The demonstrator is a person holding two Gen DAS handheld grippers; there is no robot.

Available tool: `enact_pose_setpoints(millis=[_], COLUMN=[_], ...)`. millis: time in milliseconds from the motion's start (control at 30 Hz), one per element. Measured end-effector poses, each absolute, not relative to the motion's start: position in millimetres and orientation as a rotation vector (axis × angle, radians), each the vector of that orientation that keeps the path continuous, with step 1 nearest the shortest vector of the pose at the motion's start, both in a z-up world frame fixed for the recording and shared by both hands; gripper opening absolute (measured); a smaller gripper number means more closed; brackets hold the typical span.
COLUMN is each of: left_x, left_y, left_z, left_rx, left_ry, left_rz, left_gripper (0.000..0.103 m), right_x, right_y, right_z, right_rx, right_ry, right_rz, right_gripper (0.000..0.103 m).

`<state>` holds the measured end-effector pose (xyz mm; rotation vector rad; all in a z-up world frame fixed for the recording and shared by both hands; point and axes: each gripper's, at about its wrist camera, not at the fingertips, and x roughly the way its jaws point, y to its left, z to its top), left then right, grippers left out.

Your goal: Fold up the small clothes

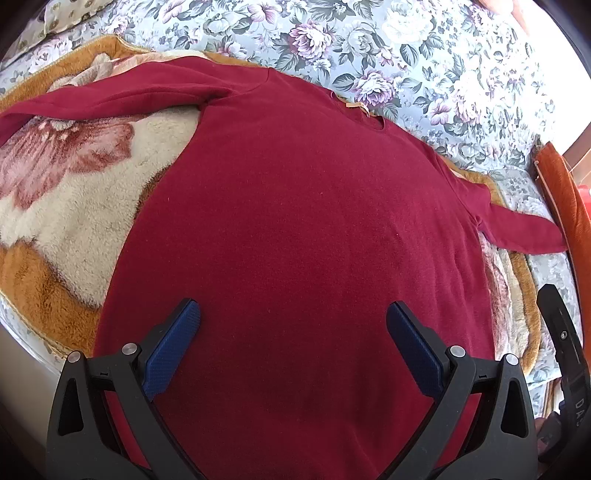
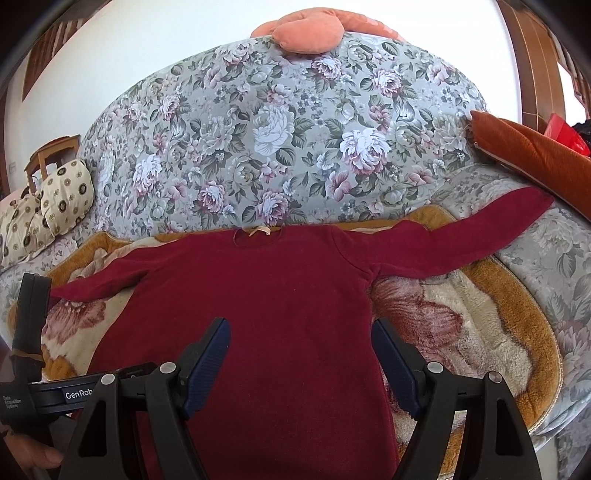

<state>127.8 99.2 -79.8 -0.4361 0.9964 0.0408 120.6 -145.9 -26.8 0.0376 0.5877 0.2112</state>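
A dark red long-sleeved top [image 1: 295, 206] lies flat and spread out on a fleece blanket [image 1: 74, 206], both sleeves stretched out sideways, neckline away from me. It also shows in the right wrist view [image 2: 280, 295]. My left gripper [image 1: 293, 317] is open and empty, hovering over the lower body of the top. My right gripper [image 2: 301, 336] is open and empty, over the lower right part of the top near its side edge. The left gripper's body [image 2: 29, 332] shows at the left edge of the right wrist view.
The blanket [image 2: 480, 332] lies on a floral sofa seat; the floral backrest [image 2: 288, 140] rises behind. A rust-orange cushion [image 2: 535, 162] sits at the right, touching the right sleeve's cuff. Patterned cream pillows [image 2: 55, 199] lie at the left. A peach cushion [image 2: 306, 29] tops the backrest.
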Motion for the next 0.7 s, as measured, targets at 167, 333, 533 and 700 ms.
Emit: enact_pose_setpoints(millis=[167,333,533,700], left_x=[127.5,127.5,127.7,127.8], left_y=[100.3,101.3,101.9,102.6], left_z=[-79.8,-79.0,-79.0,-79.1], left_rx=[-0.442,-0.447,-0.448,-0.448], left_ry=[0.999,1.0,1.001,1.001], left_rz=[0.04,0.038,0.036,0.034], left_gripper=[0.102,0.102,0.102,0.102], right_x=[120.4,120.7,121.3,121.6], right_y=[-145.8,-145.9,-145.8,-145.8], right_z=[-26.9,-27.0,-27.7,-27.3], right_rx=[0.038,0.036,0.035,0.034], right_ry=[0.588,0.588,0.591,0.592], right_rz=[0.211,0.211,0.211,0.211], right_gripper=[0.076,0.076,0.077,0.077])
